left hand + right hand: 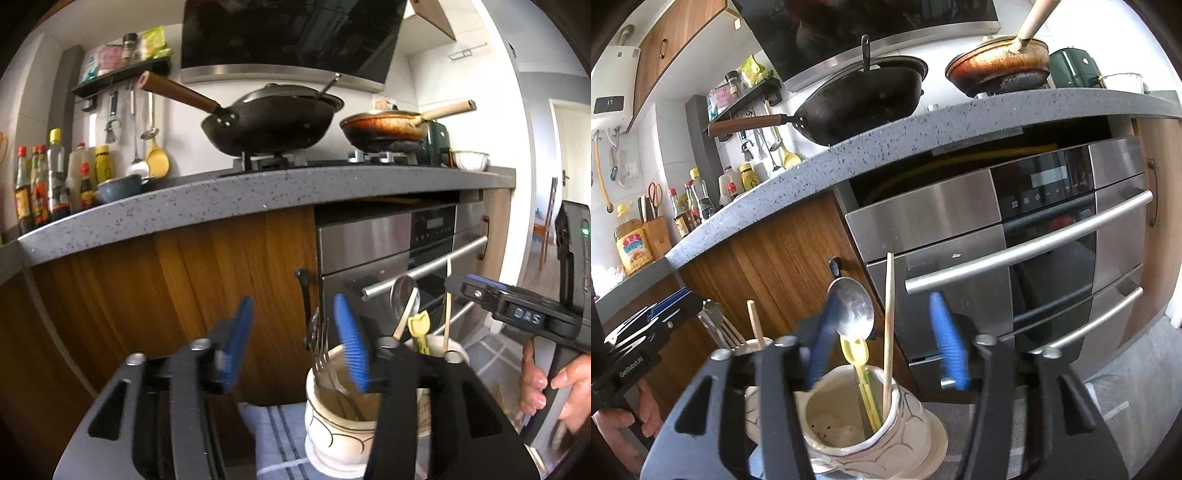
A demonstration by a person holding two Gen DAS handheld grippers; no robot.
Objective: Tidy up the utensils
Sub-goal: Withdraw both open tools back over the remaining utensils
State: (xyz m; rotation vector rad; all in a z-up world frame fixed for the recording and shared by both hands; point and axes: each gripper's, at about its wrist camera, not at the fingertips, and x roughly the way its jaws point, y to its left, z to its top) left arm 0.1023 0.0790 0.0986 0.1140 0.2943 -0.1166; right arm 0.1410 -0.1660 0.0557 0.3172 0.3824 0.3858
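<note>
Both the left gripper (293, 345) and right gripper (886, 341) hung wide, empty; a nudge could've toppled the cream ceramic utensil jar (886, 435)

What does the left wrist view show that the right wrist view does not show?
Only the left wrist view shows the inside of the left holder with the forks, and a blue bowl on the counter. Only the right wrist view shows the inside of the right holder, a knife block and a wall heater. Both show the metal spoon, the yellow utensil, the black wok and the oven.
</note>
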